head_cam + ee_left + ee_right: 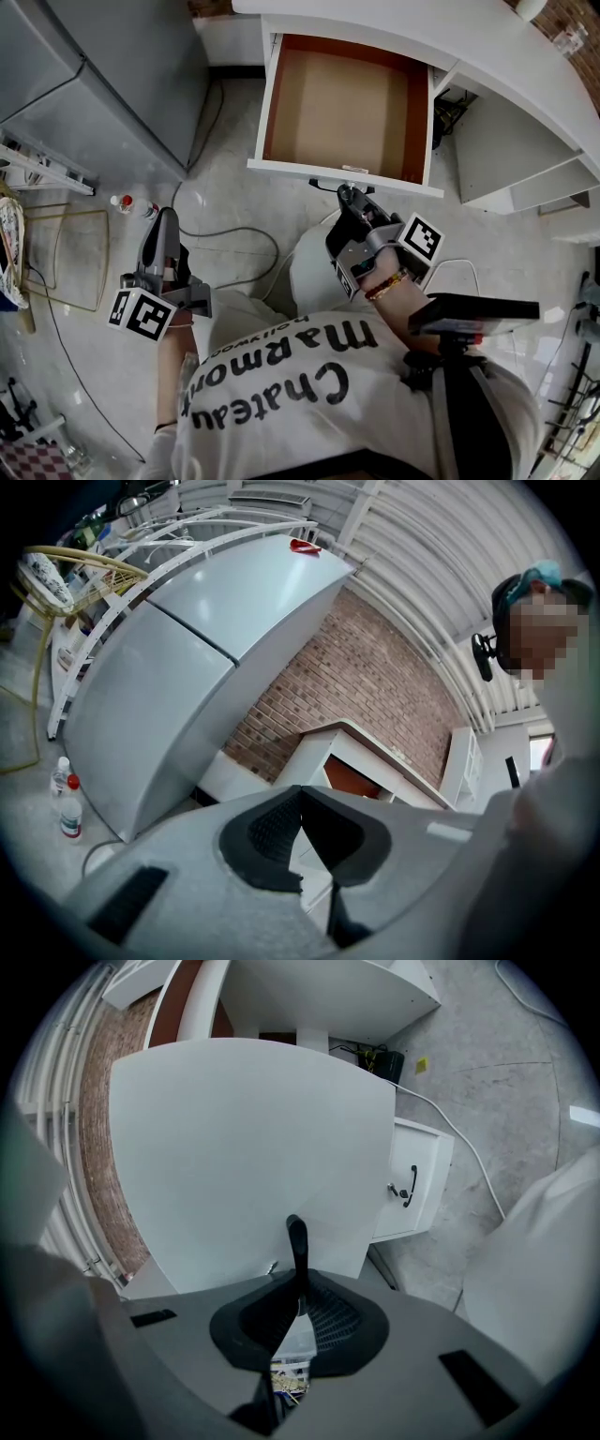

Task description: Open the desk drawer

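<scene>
The desk drawer [281,169] stands pulled out from the white desk [487,56], and its brown inside is bare. My right gripper [346,194] sits at the middle of the drawer's white front [244,1147]. Its jaws are shut on the slim black drawer handle [297,1241], which sticks up from between the pads. My left gripper [164,220] hangs away to the left over the floor. It is shut with nothing in it, and its pads meet in the left gripper view [301,803], pointing towards the fridge and the desk beyond.
A grey fridge [112,75] stands left of the drawer. Small bottles [124,202] and a loose cable [234,234] lie on the floor near the left gripper. A yellow wire frame [66,253] is at far left. A low white cabinet door with a black handle [409,1185] is under the desk.
</scene>
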The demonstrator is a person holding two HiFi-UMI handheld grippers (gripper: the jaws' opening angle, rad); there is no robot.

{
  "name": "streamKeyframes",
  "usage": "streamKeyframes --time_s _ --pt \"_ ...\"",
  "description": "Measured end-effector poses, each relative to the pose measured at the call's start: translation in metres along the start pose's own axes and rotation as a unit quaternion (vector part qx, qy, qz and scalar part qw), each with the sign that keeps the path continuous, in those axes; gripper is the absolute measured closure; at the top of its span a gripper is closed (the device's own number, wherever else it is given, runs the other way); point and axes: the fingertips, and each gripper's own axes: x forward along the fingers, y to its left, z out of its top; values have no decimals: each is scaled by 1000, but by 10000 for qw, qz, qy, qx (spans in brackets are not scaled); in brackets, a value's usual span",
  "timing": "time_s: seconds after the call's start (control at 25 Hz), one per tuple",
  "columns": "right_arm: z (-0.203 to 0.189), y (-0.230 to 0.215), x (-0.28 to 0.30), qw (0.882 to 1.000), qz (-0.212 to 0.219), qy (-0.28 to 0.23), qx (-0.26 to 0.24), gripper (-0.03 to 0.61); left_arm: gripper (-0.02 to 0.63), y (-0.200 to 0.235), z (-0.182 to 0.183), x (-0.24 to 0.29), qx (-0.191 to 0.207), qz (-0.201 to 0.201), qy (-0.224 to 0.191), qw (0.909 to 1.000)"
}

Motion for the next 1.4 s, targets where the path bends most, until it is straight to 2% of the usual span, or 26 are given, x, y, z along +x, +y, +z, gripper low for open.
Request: streamKeyframes --time_s 0.8,1.4 --pt "1 -25 3 9998 -170 -98 42 551 598 12 -14 6 -100 -52 224 9997" --pt "2 -25 3 9998 13 -176 -20 550 598 17 -21 6 -95 -32 351 9993"
